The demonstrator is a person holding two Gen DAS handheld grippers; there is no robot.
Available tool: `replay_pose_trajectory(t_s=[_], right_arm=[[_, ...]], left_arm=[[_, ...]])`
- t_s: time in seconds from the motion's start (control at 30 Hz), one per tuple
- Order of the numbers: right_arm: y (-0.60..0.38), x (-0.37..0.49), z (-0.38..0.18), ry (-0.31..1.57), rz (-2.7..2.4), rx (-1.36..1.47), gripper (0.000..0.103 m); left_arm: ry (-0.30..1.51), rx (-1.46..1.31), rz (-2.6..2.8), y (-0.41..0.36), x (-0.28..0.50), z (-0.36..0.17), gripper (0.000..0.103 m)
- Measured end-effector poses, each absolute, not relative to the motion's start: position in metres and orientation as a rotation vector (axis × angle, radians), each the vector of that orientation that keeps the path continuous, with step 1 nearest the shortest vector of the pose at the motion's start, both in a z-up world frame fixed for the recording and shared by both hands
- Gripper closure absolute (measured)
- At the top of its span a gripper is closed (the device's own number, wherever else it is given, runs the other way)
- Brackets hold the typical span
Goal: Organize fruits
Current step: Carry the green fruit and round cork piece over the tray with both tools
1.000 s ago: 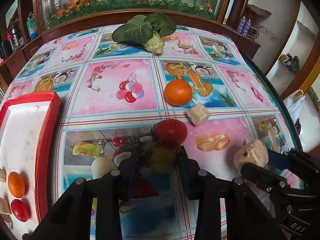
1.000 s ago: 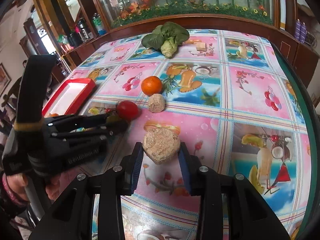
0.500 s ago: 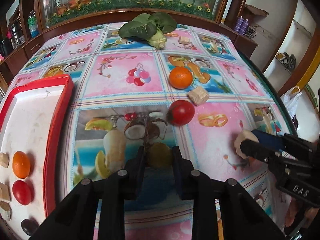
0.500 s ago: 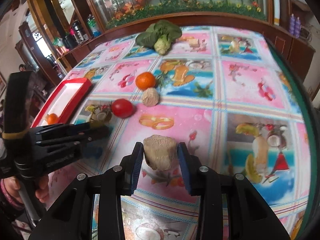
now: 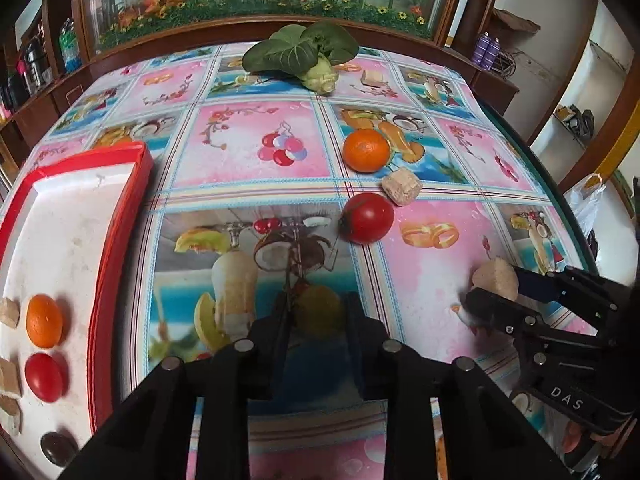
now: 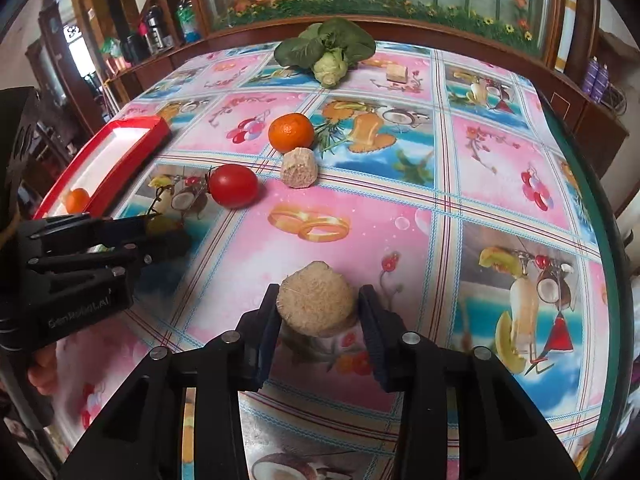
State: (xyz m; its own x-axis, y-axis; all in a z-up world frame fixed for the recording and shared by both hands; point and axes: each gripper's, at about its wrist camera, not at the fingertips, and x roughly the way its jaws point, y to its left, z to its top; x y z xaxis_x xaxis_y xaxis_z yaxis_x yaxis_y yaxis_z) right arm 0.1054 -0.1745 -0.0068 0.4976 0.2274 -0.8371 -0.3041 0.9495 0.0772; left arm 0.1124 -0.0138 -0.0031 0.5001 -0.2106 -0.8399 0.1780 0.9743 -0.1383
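My left gripper (image 5: 317, 300) is shut on a small olive-green fruit (image 5: 318, 312) with a thin stem, held just above the tablecloth. My right gripper (image 6: 319, 294) is shut on a round beige fibrous chunk (image 6: 316, 304) low over a pink square. In the left wrist view the right gripper (image 5: 490, 286) appears at the right with that chunk (image 5: 494, 278). In the right wrist view the left gripper (image 6: 164, 234) is at the left with the green fruit (image 6: 160, 224). On the cloth lie an orange (image 5: 366, 150), a tomato (image 5: 368, 218) and a beige cube (image 5: 401, 186).
A red tray (image 5: 132, 200) with a white floor sits at the left and holds an orange (image 5: 44, 320), a tomato (image 5: 44, 376), beige pieces and a dark round item (image 5: 58, 444). A leafy green vegetable (image 5: 304, 52) and another beige piece (image 5: 372, 76) lie at the far edge. The table rim curves along the right.
The left gripper closed on the green fruit and drew it back from the tomato, towards the tray side. The right gripper kept the beige chunk and tilted slightly.
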Motion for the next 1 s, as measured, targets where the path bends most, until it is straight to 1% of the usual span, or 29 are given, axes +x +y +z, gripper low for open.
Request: replay_pose_trajectory(t_s=[0.23,0.47,0.7,1.0], right_arm=[[-0.185,0.087,0.008,0.972,0.344,-0.005,0.065],[-0.177,0.058,0.027,0.947,0.372,0.019,0.065],[-0.142,0.054,0.030,0.957,0.408,-0.007,0.066],[-0.070,0.075,0.041,0.948,0.508,-0.030,0.066]], left_arm=[[1.036,-0.026,-0.246,0.001,0.085,0.000,0.074],[1.031,-0.092,-0.293,0.017,0.052,0.011,0.074],[1.014,-0.138,-0.283,0.047,0.044,0.022,0.074],[0.953,-0.178,-0.203,0.115,0.052,0.045,0.075]])
